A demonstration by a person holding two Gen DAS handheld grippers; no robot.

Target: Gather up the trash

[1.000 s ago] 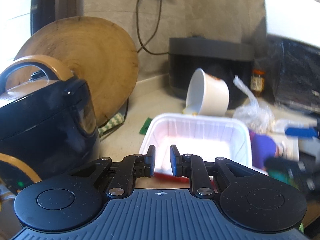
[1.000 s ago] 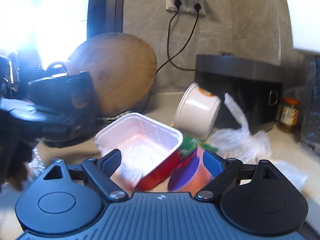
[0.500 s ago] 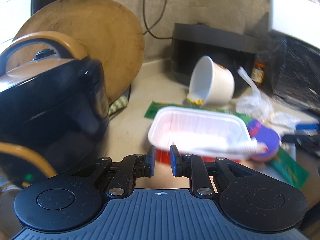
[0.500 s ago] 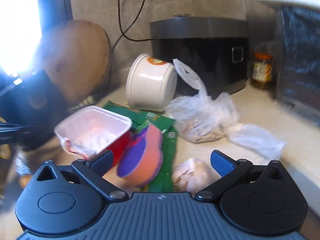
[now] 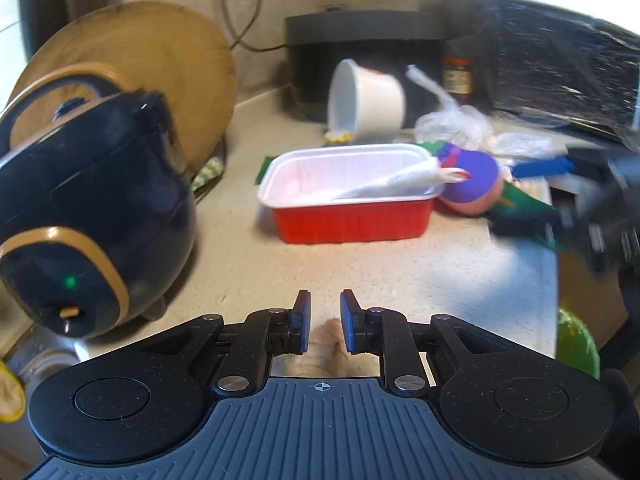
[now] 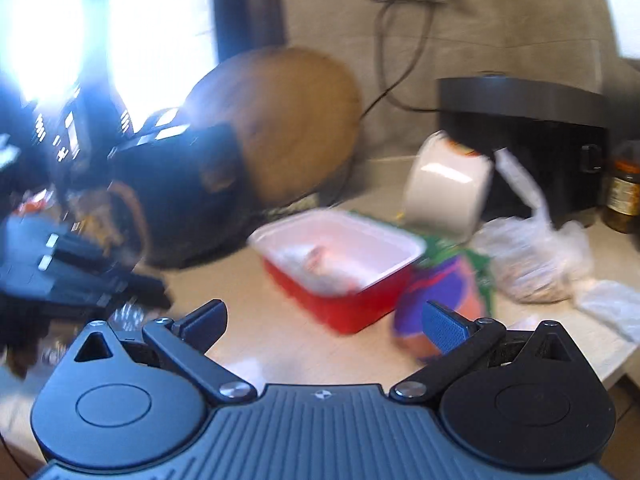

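A red tray with a white inside lies on the counter and holds a crumpled white tissue. A purple and orange cup leans at its right end on a green wrapper. My left gripper hangs well short of the tray. Its jaws are opening, the gap is narrow, and no trash is between the tips. A beige scrap shows low in the gap. My right gripper stands wide open before the tray, its right finger just in front of the cup.
A black and gold rice cooker stands left, with a round wooden board behind it. Behind the tray lie a tipped white bowl and a clear plastic bag, in front of a black appliance. The counter edge runs down the right.
My left gripper has pulled back from the tray, which now lies farther off. The right view has swung left, from the bag to the tray, and its jaws stand wider than a second ago.
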